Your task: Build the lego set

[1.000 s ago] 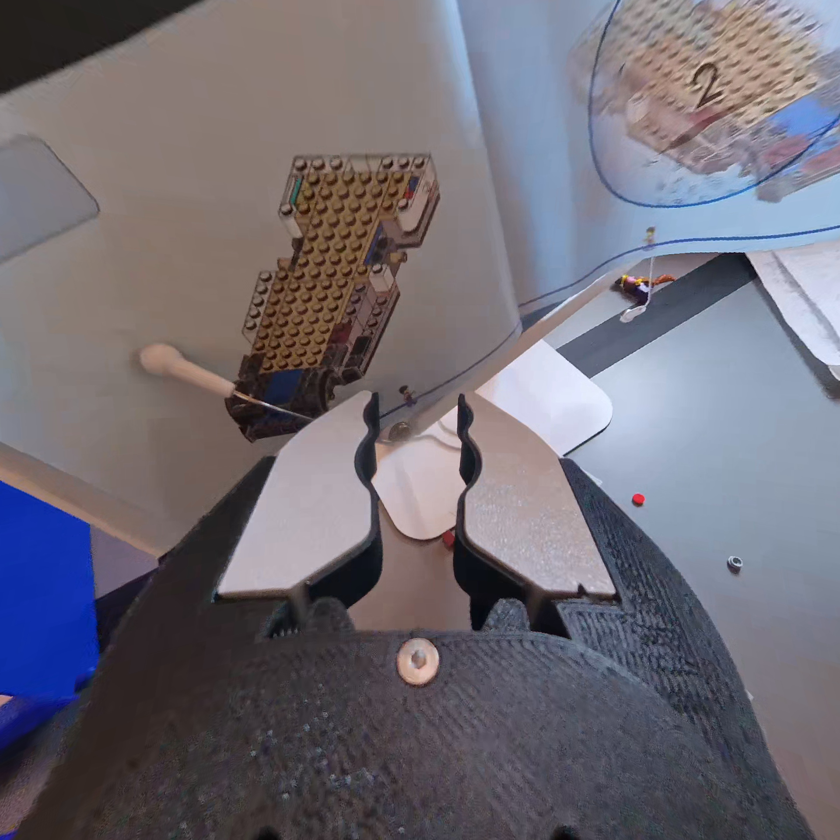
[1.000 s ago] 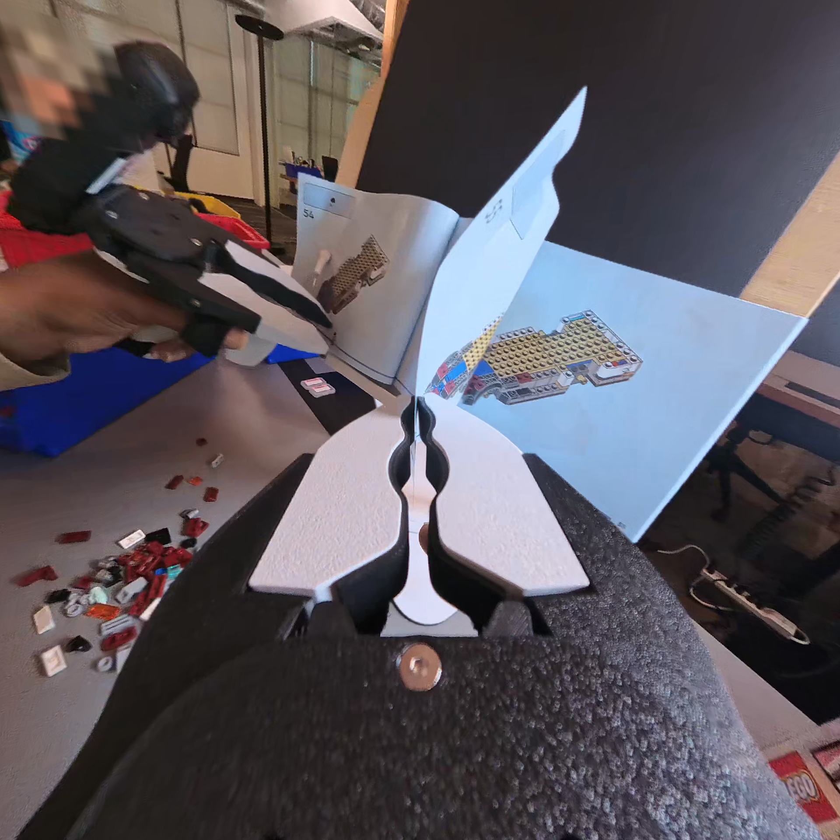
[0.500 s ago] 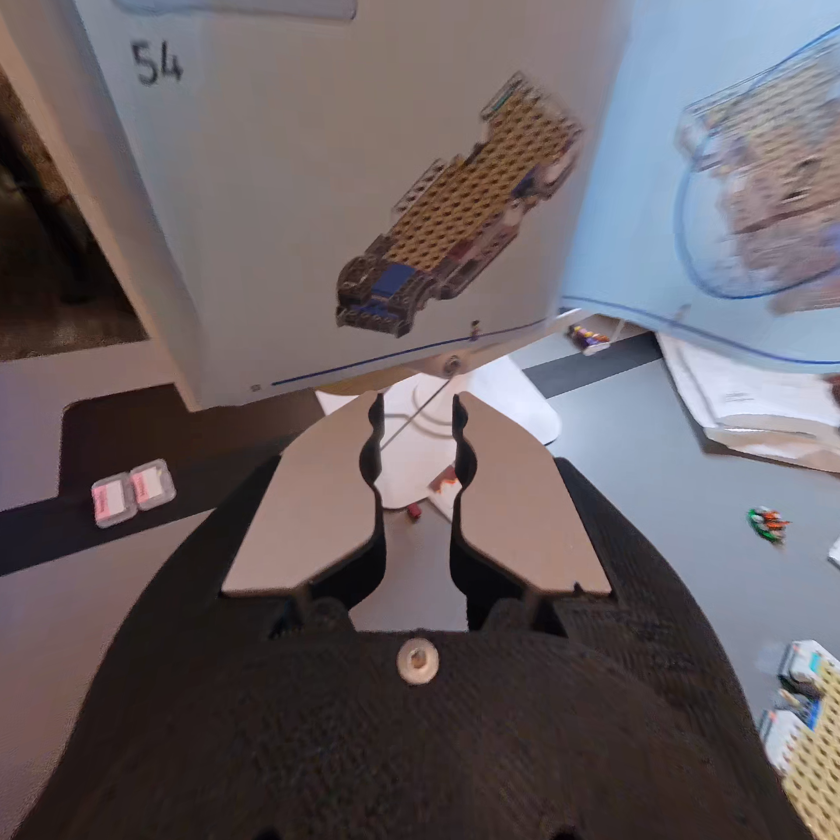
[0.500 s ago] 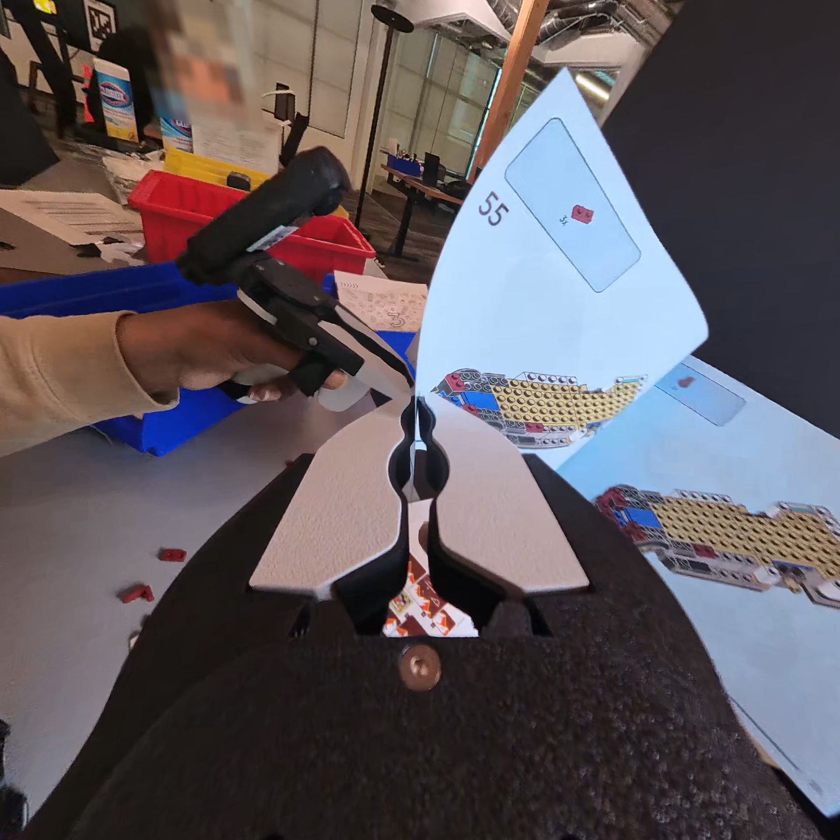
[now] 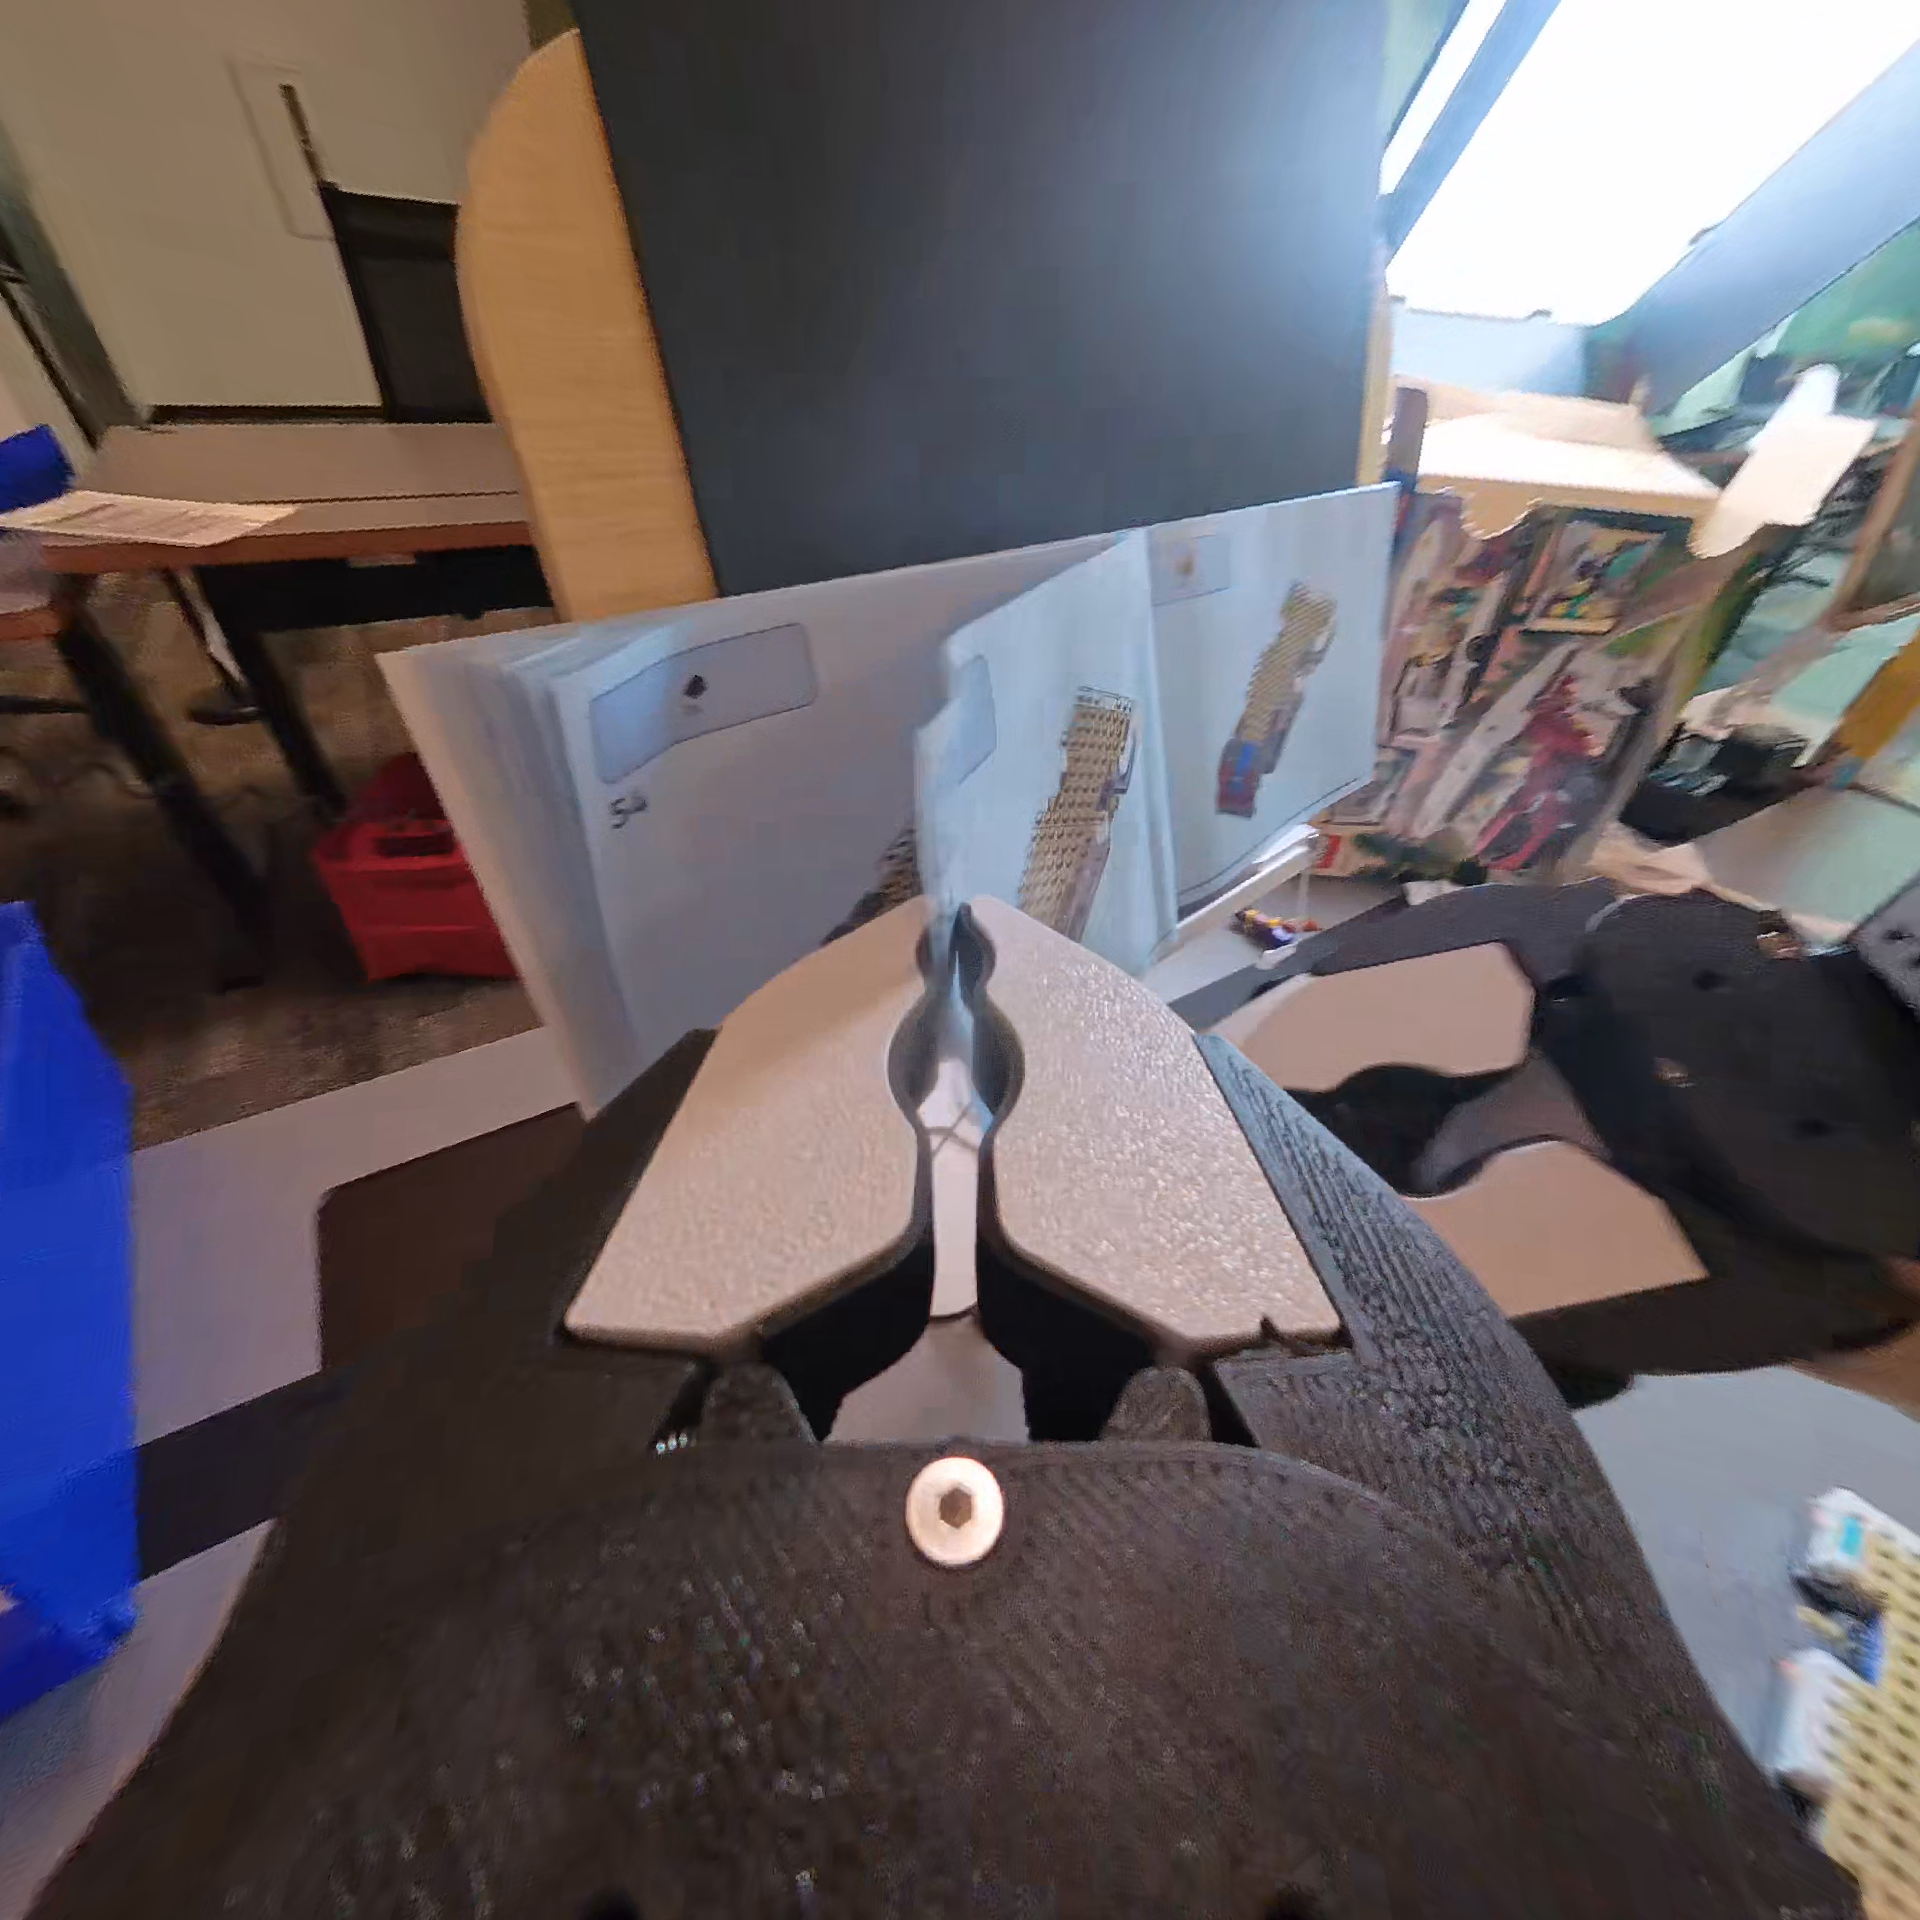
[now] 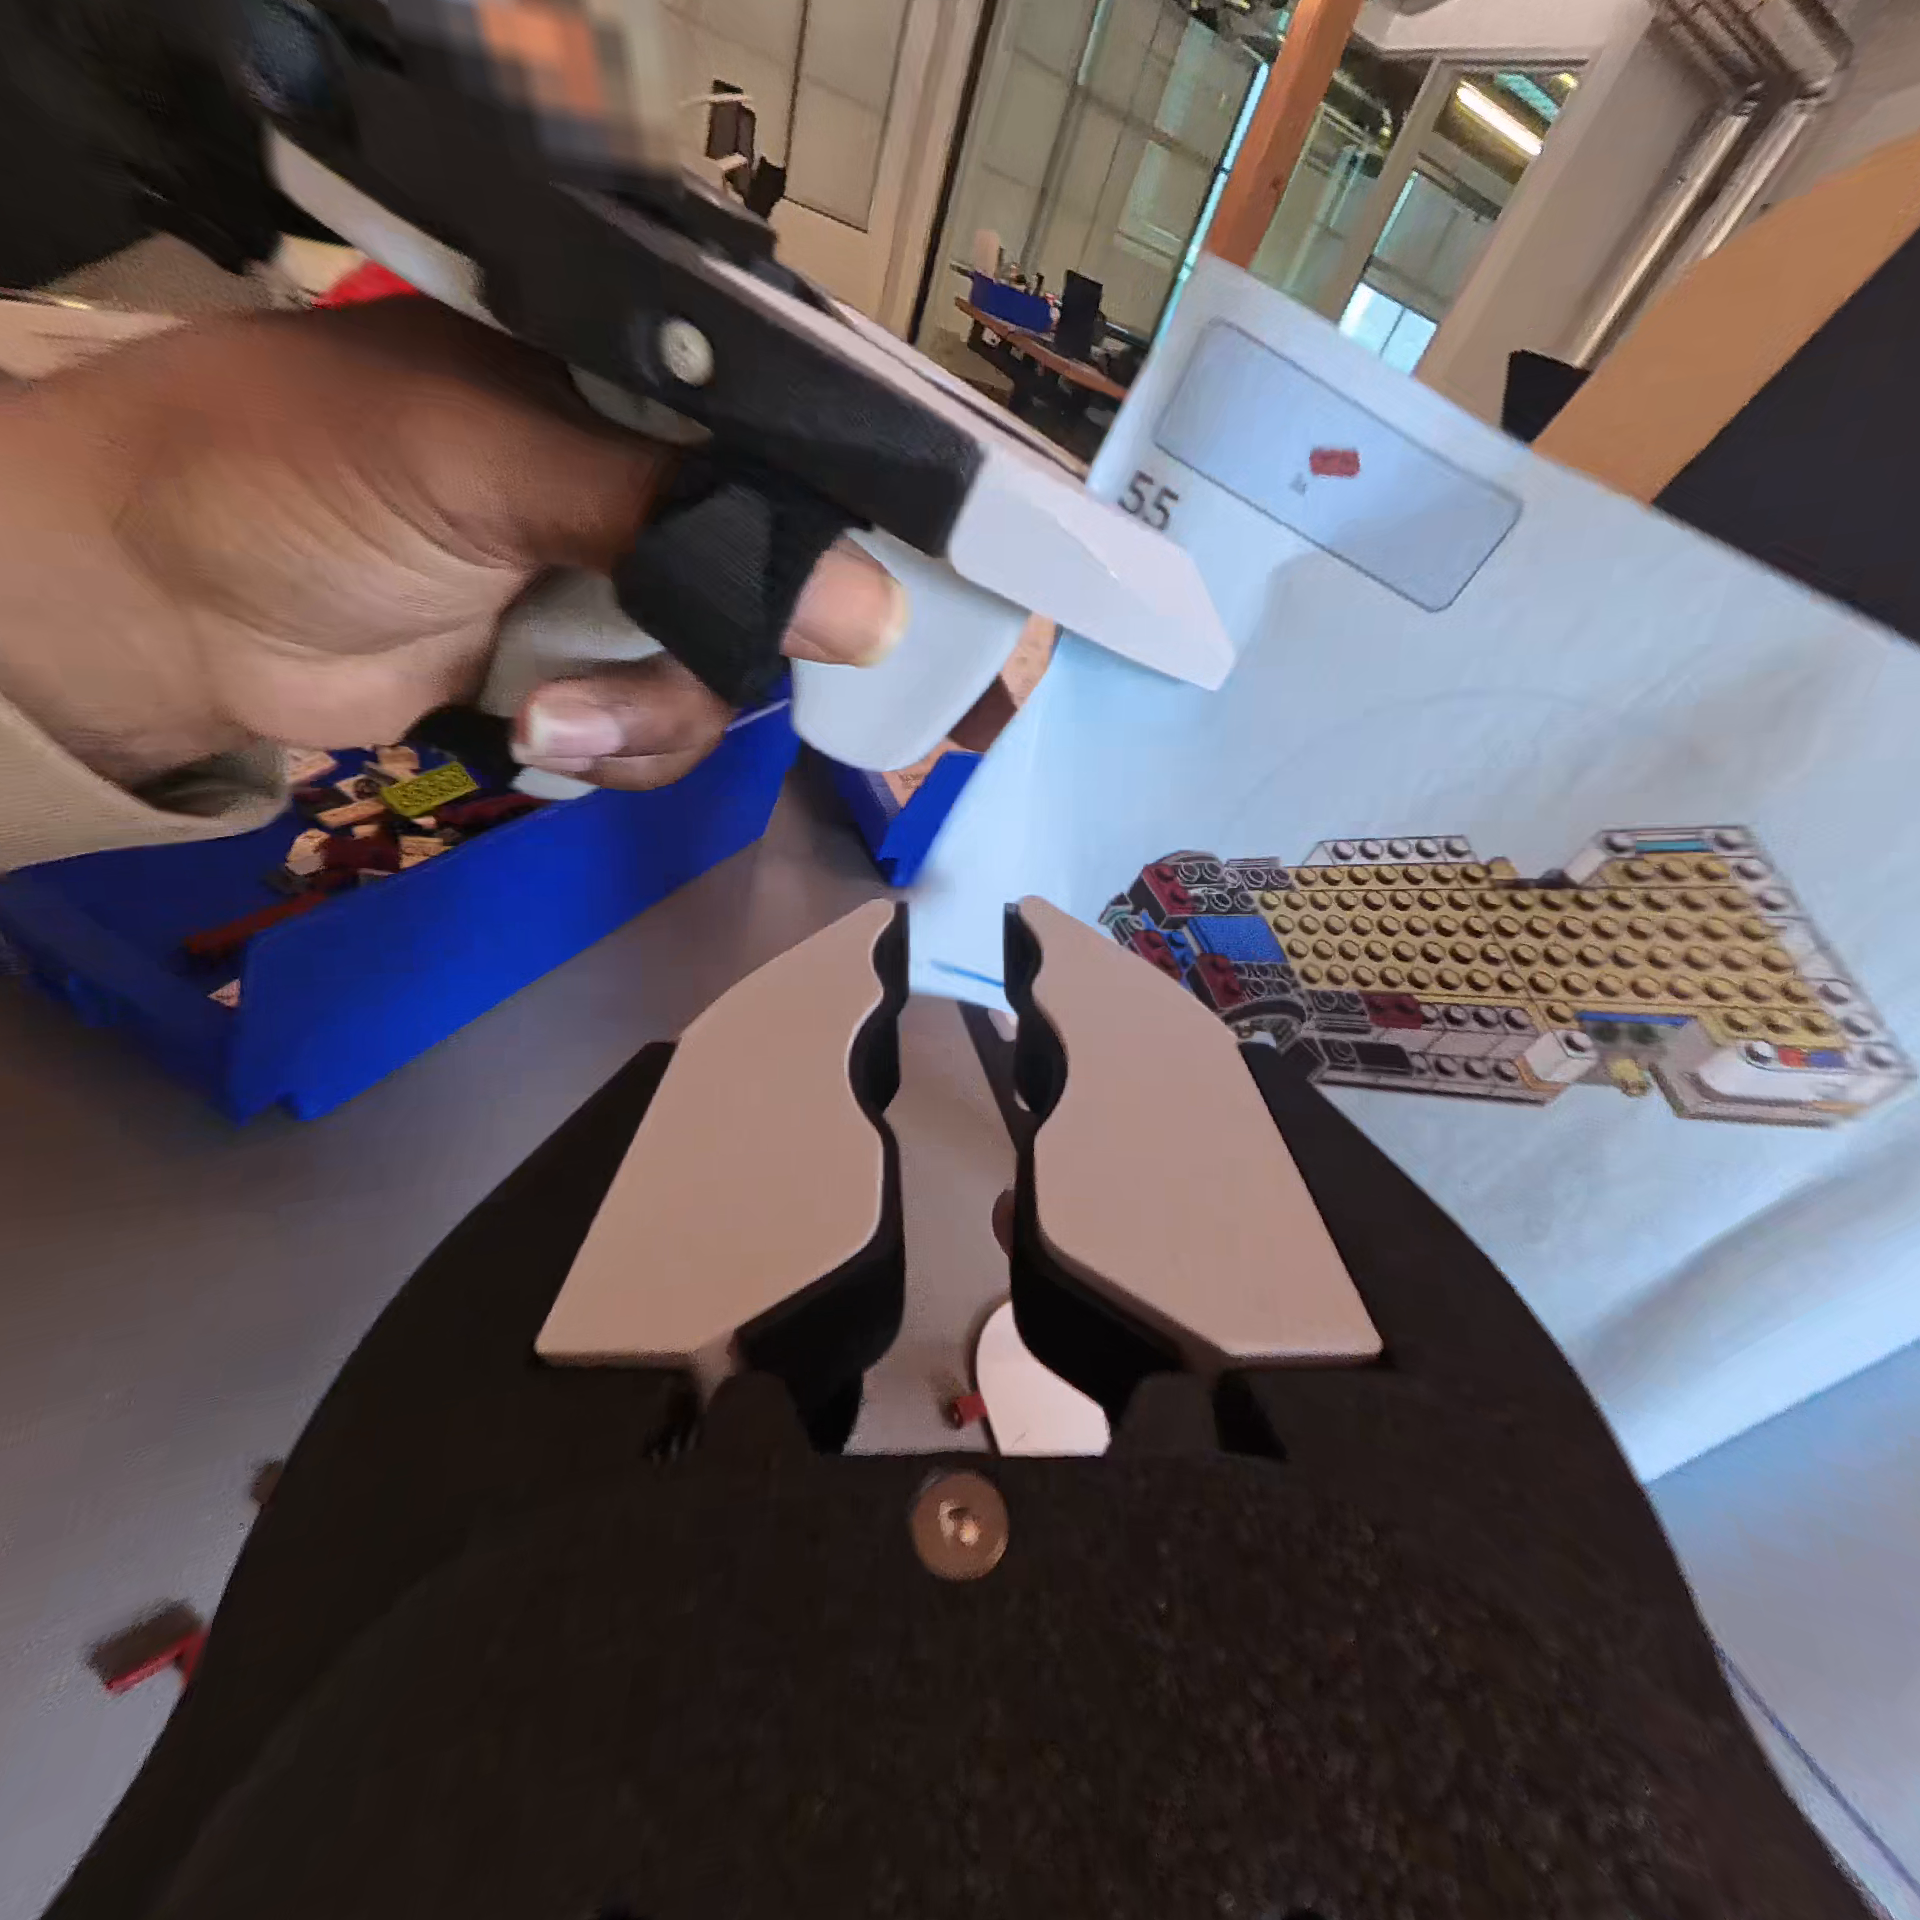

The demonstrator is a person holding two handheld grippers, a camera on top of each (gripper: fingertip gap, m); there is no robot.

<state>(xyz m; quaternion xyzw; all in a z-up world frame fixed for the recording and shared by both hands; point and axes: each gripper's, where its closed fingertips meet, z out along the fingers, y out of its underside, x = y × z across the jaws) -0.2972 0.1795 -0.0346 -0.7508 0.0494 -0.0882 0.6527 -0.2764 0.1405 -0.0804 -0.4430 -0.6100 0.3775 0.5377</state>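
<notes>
An open instruction booklet [image 5: 727,831] stands on the grey table against a dark panel. My left gripper [image 5: 954,935] is shut on the edge of one pale blue page [image 5: 1029,748], which rises from its fingertips. In the right wrist view the same page [image 6: 1455,727] shows a drawing of a tan brick model, and the left gripper [image 6: 1039,623], held by a hand, clamps its left edge. My right gripper [image 6: 956,925] is open; the page's lower corner lies at its tips and the pads do not press on it. The right gripper also shows in the left wrist view [image 5: 1351,1112], with its fingers apart.
A blue bin [image 6: 416,956] of loose bricks stands left of the page, and a few bricks [image 6: 145,1652] lie on the table. A red bin [image 5: 405,883] sits on the floor behind. A colourful box [image 5: 1538,707] and a part-built brick model [image 5: 1860,1662] are at the right. The tips of one gripper are about 6 cm away from the tips of the other.
My left gripper has shut on the page's edge. My right gripper, shut on that page before, has opened and let it go. The page has swung over to the right.
</notes>
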